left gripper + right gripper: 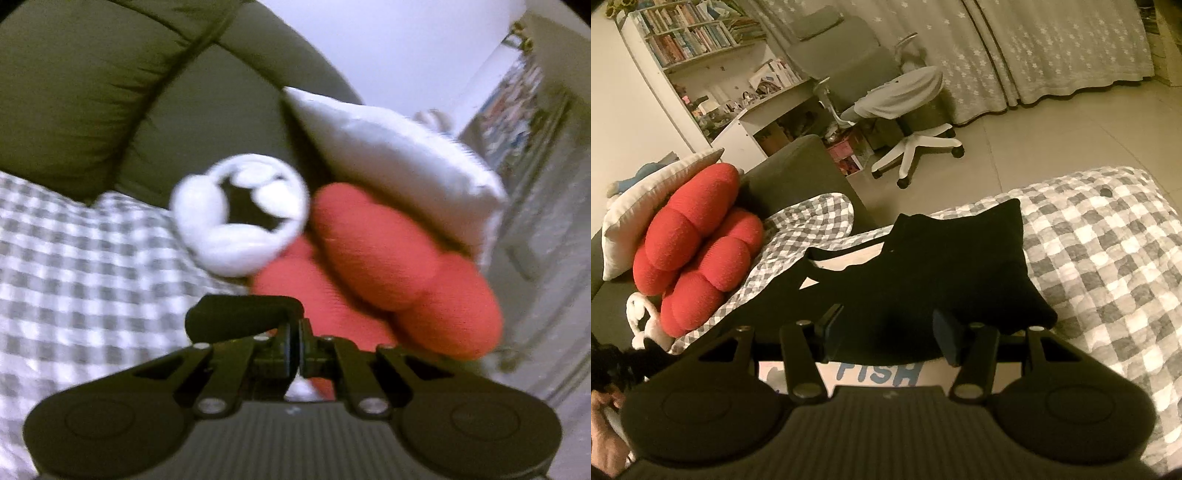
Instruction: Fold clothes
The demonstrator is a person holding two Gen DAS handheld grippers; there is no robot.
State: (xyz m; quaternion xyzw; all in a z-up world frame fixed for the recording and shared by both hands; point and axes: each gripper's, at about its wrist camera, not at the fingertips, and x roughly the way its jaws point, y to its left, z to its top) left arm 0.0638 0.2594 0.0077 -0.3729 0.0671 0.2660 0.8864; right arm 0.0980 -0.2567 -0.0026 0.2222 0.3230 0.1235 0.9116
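Ahead of the right gripper, a grey office chair (886, 92) on a white wheeled base stands on the pale tiled floor (1052, 140) before star-patterned curtains (1052, 48). Up left, a white bookshelf (690, 40) meets the plain wall (624, 110) under dim yellowish light.

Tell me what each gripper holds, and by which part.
The left gripper is shut, seemingly pinching a fold of the black garment. The right gripper has jaws apart over it; grip unclear.
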